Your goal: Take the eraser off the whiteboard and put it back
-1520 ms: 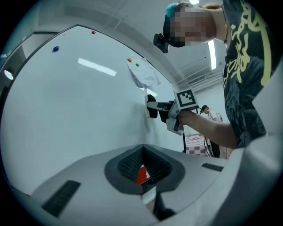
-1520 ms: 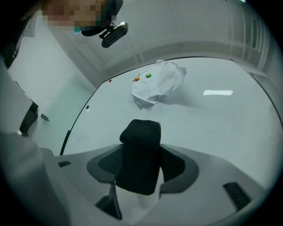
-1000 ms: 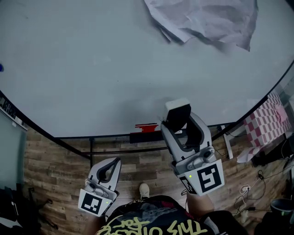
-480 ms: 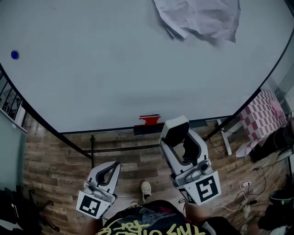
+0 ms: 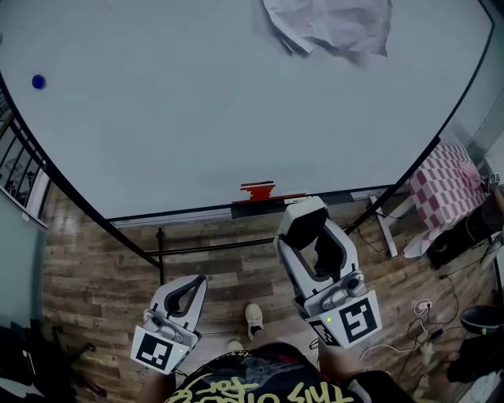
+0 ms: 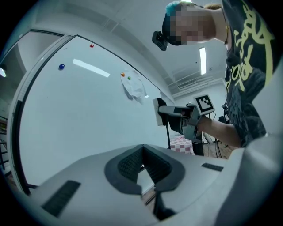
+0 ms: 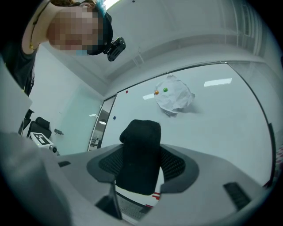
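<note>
Yellow lettering on the person's dark shirt, unreadable; no other text legible

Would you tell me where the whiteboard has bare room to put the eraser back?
The wide middle of the whiteboard is bare, between the blue magnet at left and the crumpled paper at top right. It is crowded only around that paper.
</note>
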A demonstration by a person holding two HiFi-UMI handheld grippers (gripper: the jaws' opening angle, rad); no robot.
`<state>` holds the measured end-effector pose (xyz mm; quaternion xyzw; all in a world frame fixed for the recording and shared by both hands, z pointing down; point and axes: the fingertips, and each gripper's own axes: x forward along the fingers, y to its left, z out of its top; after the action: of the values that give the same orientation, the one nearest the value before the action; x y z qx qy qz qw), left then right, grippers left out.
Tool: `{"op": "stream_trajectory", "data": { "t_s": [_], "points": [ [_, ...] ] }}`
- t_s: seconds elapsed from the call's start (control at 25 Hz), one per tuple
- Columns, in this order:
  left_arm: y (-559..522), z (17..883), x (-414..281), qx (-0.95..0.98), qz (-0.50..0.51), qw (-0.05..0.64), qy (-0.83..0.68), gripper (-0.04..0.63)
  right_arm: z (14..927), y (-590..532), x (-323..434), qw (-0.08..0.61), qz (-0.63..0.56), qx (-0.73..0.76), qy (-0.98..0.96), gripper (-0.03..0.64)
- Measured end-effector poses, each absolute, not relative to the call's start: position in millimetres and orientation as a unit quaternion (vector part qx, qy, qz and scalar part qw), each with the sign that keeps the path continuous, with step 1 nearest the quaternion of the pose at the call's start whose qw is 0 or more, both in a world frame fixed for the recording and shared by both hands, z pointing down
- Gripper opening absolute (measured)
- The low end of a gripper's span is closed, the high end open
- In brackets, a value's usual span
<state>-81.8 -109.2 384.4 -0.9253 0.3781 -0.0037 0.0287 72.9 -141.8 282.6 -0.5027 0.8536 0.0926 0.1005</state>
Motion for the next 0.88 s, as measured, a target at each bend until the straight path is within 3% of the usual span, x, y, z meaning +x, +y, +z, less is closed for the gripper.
{"op": "stream_trajectory", "data": {
  "t_s": [0.88],
  "points": [
    [-124.7,383.2,-101.6,-0.911,0.005,0.028,0.412,0.003,239.3,-220.6,76.7,0.119,0.113,-0.503,0.848,0.239]
  ]
}}
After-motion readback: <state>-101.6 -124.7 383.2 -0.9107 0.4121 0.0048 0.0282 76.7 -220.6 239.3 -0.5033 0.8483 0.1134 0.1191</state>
